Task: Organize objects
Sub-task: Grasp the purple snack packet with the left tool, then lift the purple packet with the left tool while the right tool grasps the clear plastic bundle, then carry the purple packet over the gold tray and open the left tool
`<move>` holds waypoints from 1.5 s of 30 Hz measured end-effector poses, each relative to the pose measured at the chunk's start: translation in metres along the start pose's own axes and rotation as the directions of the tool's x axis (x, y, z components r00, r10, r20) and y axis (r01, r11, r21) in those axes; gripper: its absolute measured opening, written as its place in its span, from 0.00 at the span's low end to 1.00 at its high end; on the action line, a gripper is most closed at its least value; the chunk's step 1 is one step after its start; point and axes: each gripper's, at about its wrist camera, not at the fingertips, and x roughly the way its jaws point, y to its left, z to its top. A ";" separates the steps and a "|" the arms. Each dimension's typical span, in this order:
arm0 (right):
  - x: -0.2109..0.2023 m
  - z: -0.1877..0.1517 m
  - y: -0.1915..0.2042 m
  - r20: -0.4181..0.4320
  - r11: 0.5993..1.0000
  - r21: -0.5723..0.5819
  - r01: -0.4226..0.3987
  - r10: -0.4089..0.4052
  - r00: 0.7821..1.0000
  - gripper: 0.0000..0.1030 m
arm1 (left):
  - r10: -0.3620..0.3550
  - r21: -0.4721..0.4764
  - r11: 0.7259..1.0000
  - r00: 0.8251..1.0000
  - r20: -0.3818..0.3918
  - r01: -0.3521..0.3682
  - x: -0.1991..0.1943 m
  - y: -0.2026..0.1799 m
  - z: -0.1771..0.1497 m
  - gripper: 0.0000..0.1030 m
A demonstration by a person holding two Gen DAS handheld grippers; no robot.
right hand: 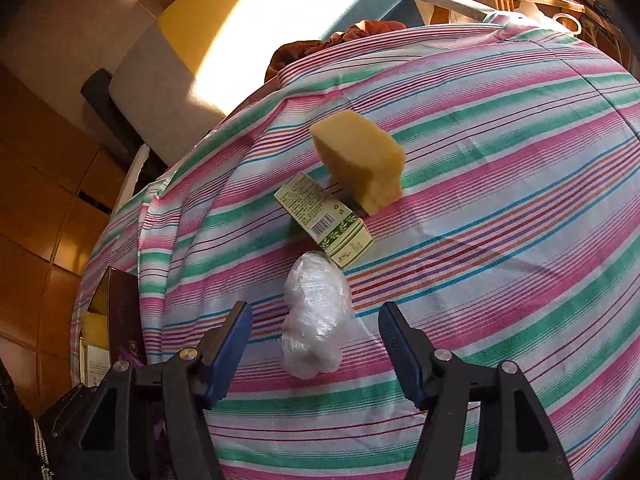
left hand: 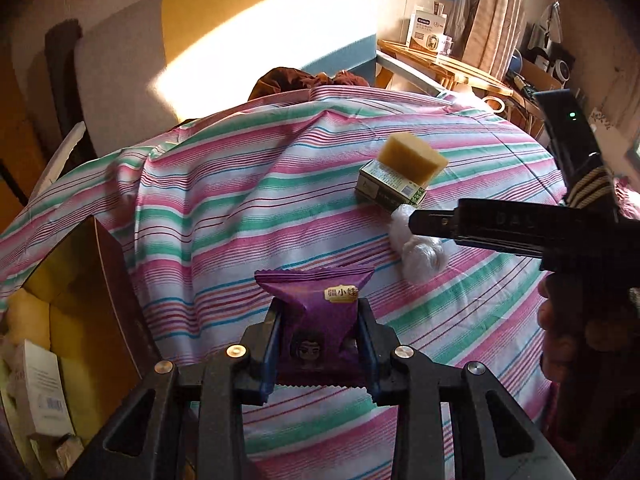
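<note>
The left claw (left hand: 318,332) pinches a purple snack packet (left hand: 316,312) above the near part of a striped cloth (left hand: 240,208) that covers the table, the packet's long axis running away from the camera and its crimped far end pointing toward the middle of the cloth. An open carton (left hand: 80,280) stands at the cloth's left edge, just left of the claw, with a white box (left hand: 42,392) inside. The right claw (right hand: 316,340) is spread wide, its fingers (right hand: 230,344) on either side of a clear plastic bundle (right hand: 314,320) that lies on the cloth, long axis near to far. Just beyond the bundle sits a green-and-white box (right hand: 326,220), lying aslant, and a yellow sponge (right hand: 360,160) leans on its far end. Bare cloth stretches wide to the right of these three and between them and the packet; the far edge drops off toward a sunlit mattress (left hand: 260,40).
</note>
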 end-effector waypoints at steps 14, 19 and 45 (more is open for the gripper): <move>0.024 -0.015 0.022 -0.021 0.975 -0.190 0.114 -0.120 0.993 0.33 | 0.170 -0.132 0.979 0.976 0.133 -0.153 -0.082 0.055 -0.043 0.34; 0.026 -0.022 0.032 -0.040 0.969 -0.231 0.092 -0.104 0.994 0.33 | 0.271 -0.178 0.954 0.948 0.170 -0.241 -0.108 0.082 -0.061 0.34; 0.037 -0.035 0.046 -0.083 0.952 -0.302 0.058 -0.087 0.993 0.34 | 0.298 -0.373 0.897 0.948 0.113 -0.237 -0.124 0.160 -0.109 0.34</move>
